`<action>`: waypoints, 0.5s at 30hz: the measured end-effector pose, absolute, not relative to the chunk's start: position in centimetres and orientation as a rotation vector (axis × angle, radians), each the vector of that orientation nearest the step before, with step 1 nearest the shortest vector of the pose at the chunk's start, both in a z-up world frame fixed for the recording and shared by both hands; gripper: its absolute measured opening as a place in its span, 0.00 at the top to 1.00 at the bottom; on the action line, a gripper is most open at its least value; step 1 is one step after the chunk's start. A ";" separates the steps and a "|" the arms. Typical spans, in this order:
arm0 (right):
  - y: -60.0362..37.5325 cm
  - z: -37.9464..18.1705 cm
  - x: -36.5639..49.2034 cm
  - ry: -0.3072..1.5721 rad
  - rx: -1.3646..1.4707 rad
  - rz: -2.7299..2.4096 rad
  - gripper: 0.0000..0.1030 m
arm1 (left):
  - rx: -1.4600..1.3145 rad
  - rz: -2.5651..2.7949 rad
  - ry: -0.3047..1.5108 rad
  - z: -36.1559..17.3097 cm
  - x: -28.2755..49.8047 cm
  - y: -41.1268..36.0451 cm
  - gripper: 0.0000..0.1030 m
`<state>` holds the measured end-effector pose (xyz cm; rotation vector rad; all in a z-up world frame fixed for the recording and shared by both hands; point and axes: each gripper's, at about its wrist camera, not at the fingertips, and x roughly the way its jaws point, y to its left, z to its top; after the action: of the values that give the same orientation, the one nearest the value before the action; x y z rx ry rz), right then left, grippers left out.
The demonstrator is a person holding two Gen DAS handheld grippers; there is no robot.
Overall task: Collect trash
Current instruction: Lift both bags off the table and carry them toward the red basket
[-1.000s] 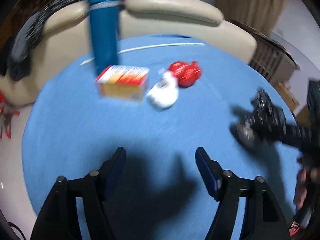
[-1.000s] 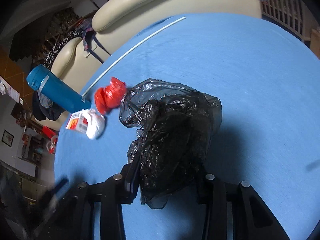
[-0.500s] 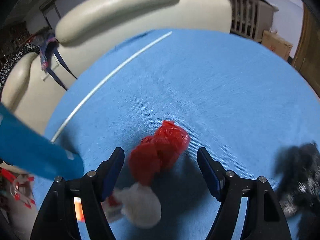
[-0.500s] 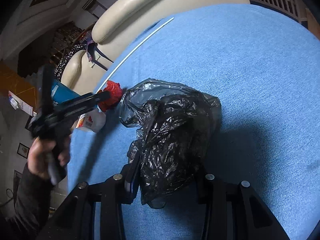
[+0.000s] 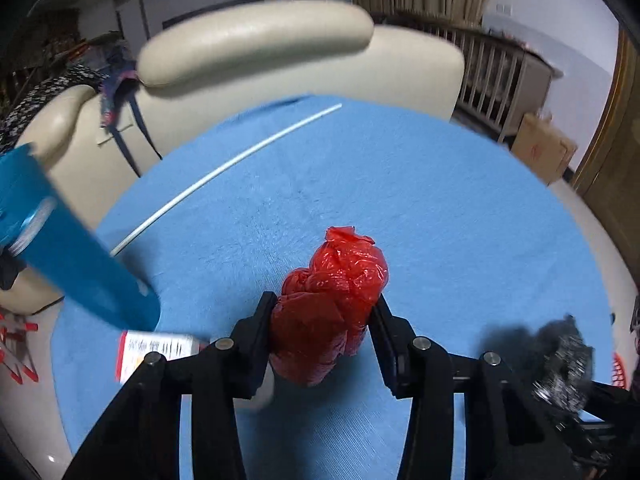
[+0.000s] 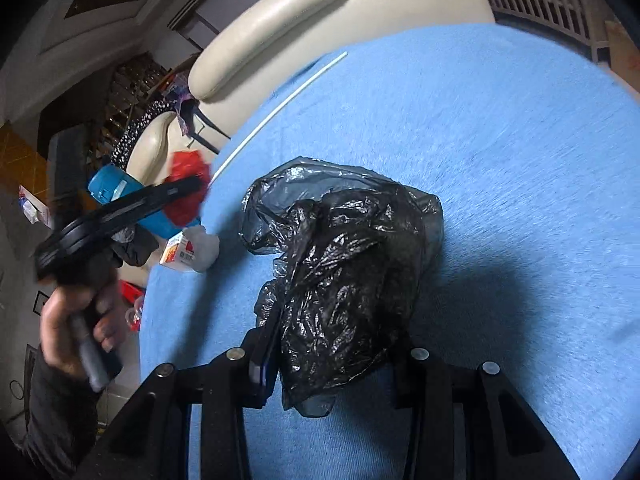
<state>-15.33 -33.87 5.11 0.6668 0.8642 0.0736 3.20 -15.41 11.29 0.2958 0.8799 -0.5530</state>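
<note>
Left wrist view first: my left hand-held gripper (image 5: pixel 323 320) is clamped on the crumpled red plastic bag bundle (image 5: pixel 330 320) at lower centre of the frame, both fingers pressed against its sides. The bundle's long axis runs from lower left to upper right, its knotted tip pointing toward the upper right of the frame, away from me. It sits over the round blue cloth-covered surface (image 5: pixel 440 208); I cannot tell whether it touches the cloth. At left a tall blue cylindrical bottle (image 5: pixel 76 256) leans across the frame, with a white and red printed carton (image 5: pixel 156 350) just below it. A thin white rod (image 5: pixel 224 176) lies diagonally across the upper left of the surface, in front of a cream leather chair (image 5: pixel 256 48).

On the right wrist view, my right hand-held gripper (image 6: pixel 334 364) is closed on the crinkled black plastic trash bag (image 6: pixel 348 280) at centre frame, its bulk stretching up and left over the blue cloth. The left tool shows blurred at mid left, held in a hand (image 6: pixel 76 320).
</note>
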 end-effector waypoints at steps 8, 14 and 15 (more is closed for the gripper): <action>-32.9 6.6 -19.3 0.831 0.660 0.028 0.59 | 0.201 -0.466 0.962 9.8 -4.7 -11.6 0.54; -32.0 6.4 -22.9 0.833 0.659 0.004 0.59 | 0.191 -0.431 0.989 7.8 -9.9 -10.0 0.54; -31.9 6.5 -23.5 0.831 0.658 0.001 0.59 | 0.193 -0.427 0.985 7.7 -10.9 -9.4 0.54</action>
<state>-23.45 -31.90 6.46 0.6577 0.8312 0.0007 -10.86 -9.44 7.71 0.1925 0.9855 -0.4268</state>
